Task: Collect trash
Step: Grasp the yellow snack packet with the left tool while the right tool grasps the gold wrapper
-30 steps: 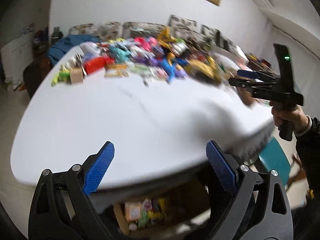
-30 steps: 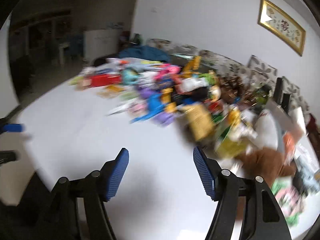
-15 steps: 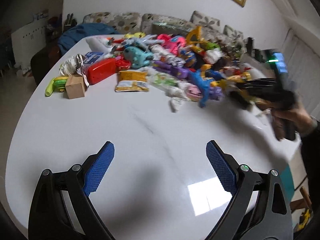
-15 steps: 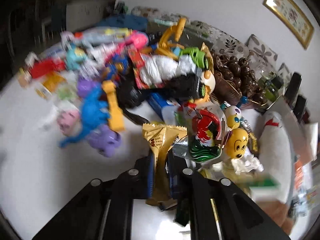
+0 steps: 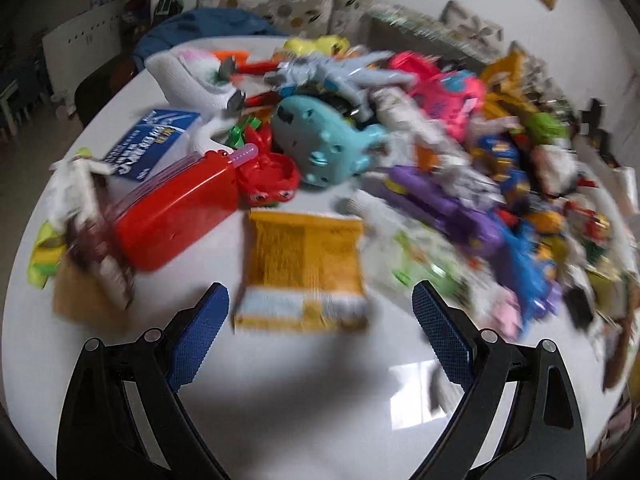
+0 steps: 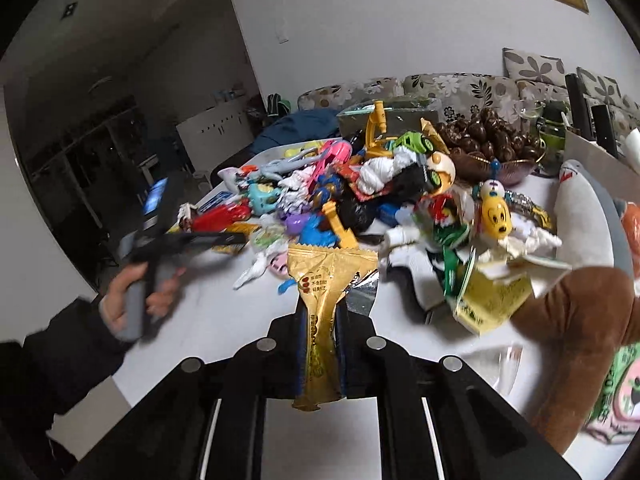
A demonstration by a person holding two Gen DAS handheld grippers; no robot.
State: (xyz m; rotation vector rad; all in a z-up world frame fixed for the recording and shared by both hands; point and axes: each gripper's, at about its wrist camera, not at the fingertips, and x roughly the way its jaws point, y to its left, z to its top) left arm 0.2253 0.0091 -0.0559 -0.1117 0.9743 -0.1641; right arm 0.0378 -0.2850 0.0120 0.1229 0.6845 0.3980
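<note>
My right gripper (image 6: 321, 320) is shut on a gold snack wrapper (image 6: 326, 280) and holds it above the white table (image 6: 224, 312). My left gripper (image 5: 320, 312) is open, just above the table, with a yellow snack packet (image 5: 304, 268) lying flat between and just beyond its fingertips (image 5: 208, 312). The left gripper also shows in the right wrist view (image 6: 236, 238), held in a hand at the left. A big heap of toys and wrappers (image 5: 420, 140) covers the far half of the table.
A red plastic case (image 5: 176, 208), a brown cardboard box (image 5: 84, 296) and a blue-white packet (image 5: 152, 144) lie left of the yellow packet. A brown plush (image 6: 576, 320), a yellow-green torn packet (image 6: 492, 300) and a bowl of chocolates (image 6: 488, 140) lie right of my right gripper.
My left gripper moved forward over the table to the yellow packet. My right gripper shut on the gold wrapper and lifted it back from the heap.
</note>
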